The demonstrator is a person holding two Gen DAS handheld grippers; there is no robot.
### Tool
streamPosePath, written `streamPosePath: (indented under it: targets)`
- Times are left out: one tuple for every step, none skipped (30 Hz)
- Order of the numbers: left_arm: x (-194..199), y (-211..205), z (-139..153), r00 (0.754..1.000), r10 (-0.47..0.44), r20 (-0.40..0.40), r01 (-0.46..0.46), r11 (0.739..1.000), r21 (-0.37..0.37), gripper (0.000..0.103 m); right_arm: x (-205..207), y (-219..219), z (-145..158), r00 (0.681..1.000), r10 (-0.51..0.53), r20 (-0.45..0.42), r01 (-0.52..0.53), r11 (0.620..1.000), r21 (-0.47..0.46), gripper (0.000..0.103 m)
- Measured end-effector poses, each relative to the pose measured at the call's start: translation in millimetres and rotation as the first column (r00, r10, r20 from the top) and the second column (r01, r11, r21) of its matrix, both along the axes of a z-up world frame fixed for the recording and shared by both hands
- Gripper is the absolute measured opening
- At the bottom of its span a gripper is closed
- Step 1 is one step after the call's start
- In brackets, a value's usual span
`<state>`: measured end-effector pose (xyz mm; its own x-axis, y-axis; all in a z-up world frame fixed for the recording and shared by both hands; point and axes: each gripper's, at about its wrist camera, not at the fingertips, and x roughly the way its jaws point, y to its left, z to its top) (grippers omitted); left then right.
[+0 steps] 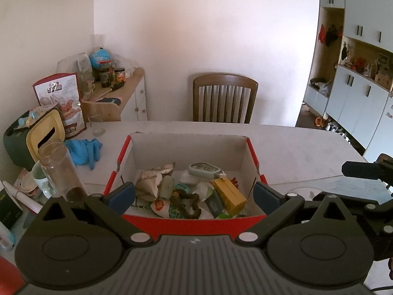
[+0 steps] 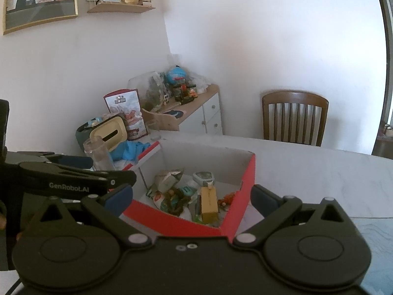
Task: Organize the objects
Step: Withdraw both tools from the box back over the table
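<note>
Both claws I see spread wide and empty: left claw [image 1: 194, 194], right claw [image 2: 192, 199], each hovering at the near edge of the red cardboard box with white inside [image 1: 254, 152]. It sits on the pale desk [image 1: 294, 147], holding a yellow carton [image 1: 229, 194], crumpled wrappers [image 1: 149, 182] and brown beads [image 1: 186, 200]. Left of it lies blue cloth [image 1: 84, 151].

A wooden chair [image 1: 224, 98] stands behind the table [image 1: 294, 147], near a cabinet [image 1: 356, 103].

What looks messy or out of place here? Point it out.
The red box holds a jumble: a crumpled wrapper, a yellow carton and beads lie heaped. A blue cloth lies bunched beside it.
</note>
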<state>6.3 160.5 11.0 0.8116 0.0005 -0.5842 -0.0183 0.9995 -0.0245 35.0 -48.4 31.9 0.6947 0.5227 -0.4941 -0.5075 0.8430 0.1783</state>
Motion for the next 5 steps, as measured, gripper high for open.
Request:
streamPosePath:
  targets:
    - [-0.1, -0.8, -0.1, 1.000, 0.001, -0.002, -0.001, 1.000, 0.003, 0.103, -0.6, -0.4, -0.2, 1.000, -0.002, -0.001, 0.002, 1.000, 0.001, 0.102]
    - [-0.2, -1.5, -0.3, 1.000, 0.002, -0.003, -0.002, 1.000, 0.003, 0.103, -1.0, -0.9, -0.5, 1.000, -0.005, -0.002, 0.005, 1.000, 0.001, 0.102]
    - [-0.2, -1.9, -0.4, 1.000, 0.001, -0.005, -0.001, 1.000, 0.002, 0.103, -1.2, -1.5, -1.0, 1.000, -0.009, -0.004, 0.009, 1.000, 0.001, 0.102]
    - [-0.3, -2.4, -0.4, 1.000, -0.003, -0.008, 0.003, 1.000, -0.001, 0.103, -1.3, -2.1, -1.3, 1.000, -0.013, -0.007, 0.013, 1.000, 0.002, 0.102]
    - [-0.3, -2.1, -0.3, 1.000, -0.006, -0.009, 0.006, 1.000, -0.002, 0.103, -0.5, -2.9, -1.7, 1.000, -0.017, -0.009, 0.017, 1.000, 0.004, 0.102]
